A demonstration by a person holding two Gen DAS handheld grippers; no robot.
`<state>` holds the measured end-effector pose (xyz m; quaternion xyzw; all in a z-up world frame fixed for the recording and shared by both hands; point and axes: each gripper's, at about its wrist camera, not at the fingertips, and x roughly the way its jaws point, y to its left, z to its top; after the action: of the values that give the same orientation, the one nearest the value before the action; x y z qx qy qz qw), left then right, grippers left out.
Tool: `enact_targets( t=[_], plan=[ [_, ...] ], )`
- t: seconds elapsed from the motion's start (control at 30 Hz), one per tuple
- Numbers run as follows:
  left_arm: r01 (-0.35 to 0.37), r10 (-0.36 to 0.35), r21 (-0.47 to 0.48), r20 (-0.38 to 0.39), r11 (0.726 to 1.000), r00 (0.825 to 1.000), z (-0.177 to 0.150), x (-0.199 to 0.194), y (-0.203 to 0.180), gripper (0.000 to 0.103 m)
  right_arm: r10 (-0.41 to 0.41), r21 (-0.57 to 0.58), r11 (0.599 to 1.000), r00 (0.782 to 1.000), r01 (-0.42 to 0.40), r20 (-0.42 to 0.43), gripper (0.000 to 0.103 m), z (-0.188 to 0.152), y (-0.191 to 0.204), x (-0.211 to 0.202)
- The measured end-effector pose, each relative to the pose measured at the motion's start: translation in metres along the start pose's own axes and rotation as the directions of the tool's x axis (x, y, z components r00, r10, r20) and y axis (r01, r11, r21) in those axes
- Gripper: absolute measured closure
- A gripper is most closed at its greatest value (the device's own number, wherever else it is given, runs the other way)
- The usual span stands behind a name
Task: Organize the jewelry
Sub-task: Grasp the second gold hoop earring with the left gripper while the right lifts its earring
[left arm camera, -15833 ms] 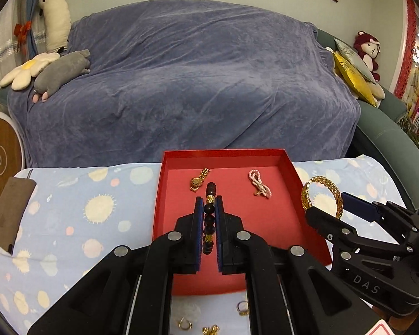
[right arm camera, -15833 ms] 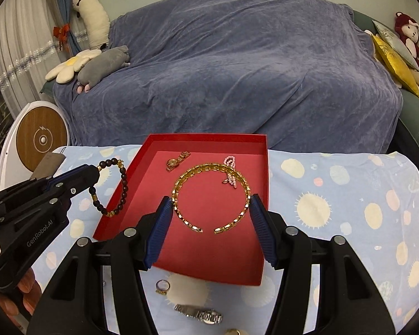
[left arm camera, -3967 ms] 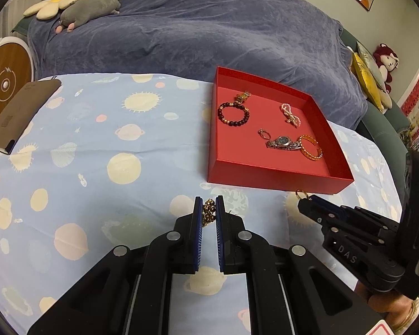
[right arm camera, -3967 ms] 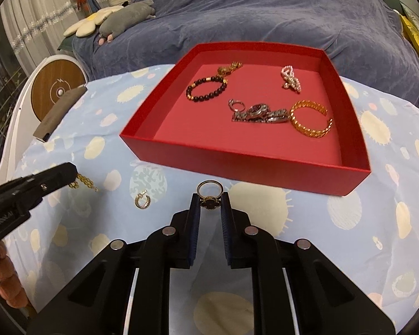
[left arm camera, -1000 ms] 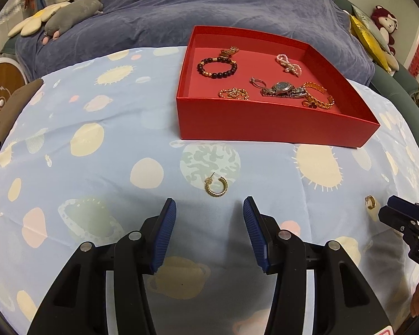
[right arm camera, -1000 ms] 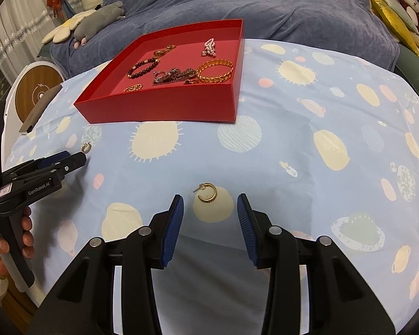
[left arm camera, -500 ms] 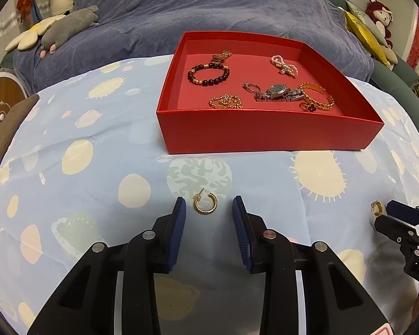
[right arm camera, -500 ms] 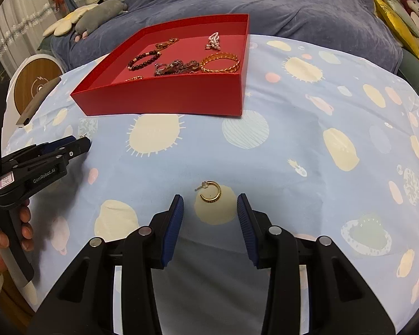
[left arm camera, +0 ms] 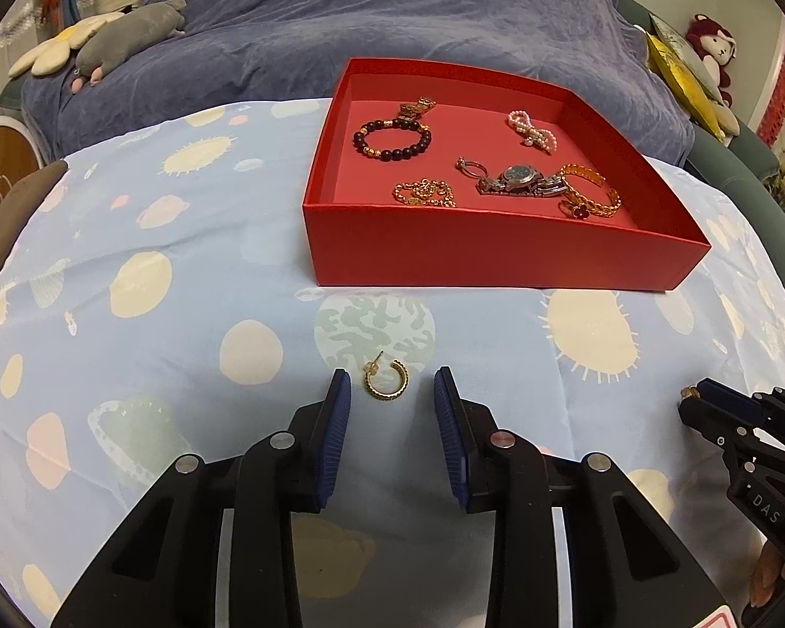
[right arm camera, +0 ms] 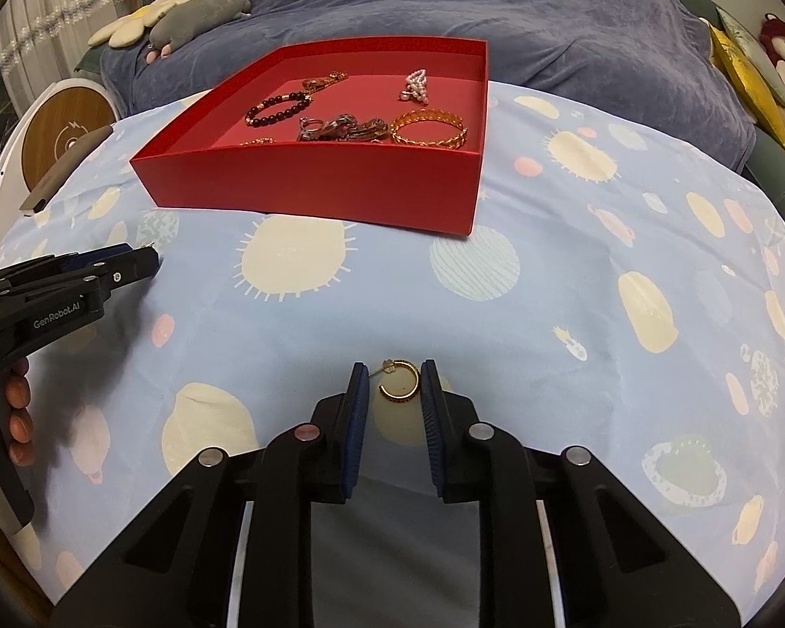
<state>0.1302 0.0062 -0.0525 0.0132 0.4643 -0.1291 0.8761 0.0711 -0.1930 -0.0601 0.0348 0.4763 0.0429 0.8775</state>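
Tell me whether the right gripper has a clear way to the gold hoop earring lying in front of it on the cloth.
Probably yes. The right gripper is open with the gold hoop earring already lying flat between its fingers, and nothing covers it. The red box stands well beyond.

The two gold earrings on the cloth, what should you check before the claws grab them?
1. Left earring lies between the left claw fingers: ok.
2. Right earring lies between the right claw fingers: ok.
3. Both claws open, not yet pinching: ok.
4. Fingers low enough to catch the flat earrings: cannot tell.
5. Red box has bare floor for two more pieces: ok.
6. Claws far apart from each other: ok.
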Motion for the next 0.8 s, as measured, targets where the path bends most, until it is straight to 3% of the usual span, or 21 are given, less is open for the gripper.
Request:
enact_targets(
  t=[0.2, 0.53, 0.8],
  plan=[
    [-0.007, 0.007, 0.005, 0.003, 1.0, 1.0, 0.001, 0.002, -0.003, 0.089, 0.031, 0.028, 0.999, 0.999, -0.031, -0.007, 0.083, 0.002, -0.002, -0.003],
    [0.016, -0.016, 0.036, 0.0, 0.999, 1.0, 0.003, 0.003, -0.015, 0.089, 0.051, 0.052, 0.997, 0.999, -0.051, 0.005, 0.083, 0.006, -0.003, -0.011],
    [0.059, -0.059, -0.002, 0.023, 0.998, 0.998, 0.015, -0.016, -0.017, 0.089, 0.066, 0.072, 0.995, 0.996, -0.07, 0.052, 0.083, 0.022, -0.004, -0.029]
  ],
)
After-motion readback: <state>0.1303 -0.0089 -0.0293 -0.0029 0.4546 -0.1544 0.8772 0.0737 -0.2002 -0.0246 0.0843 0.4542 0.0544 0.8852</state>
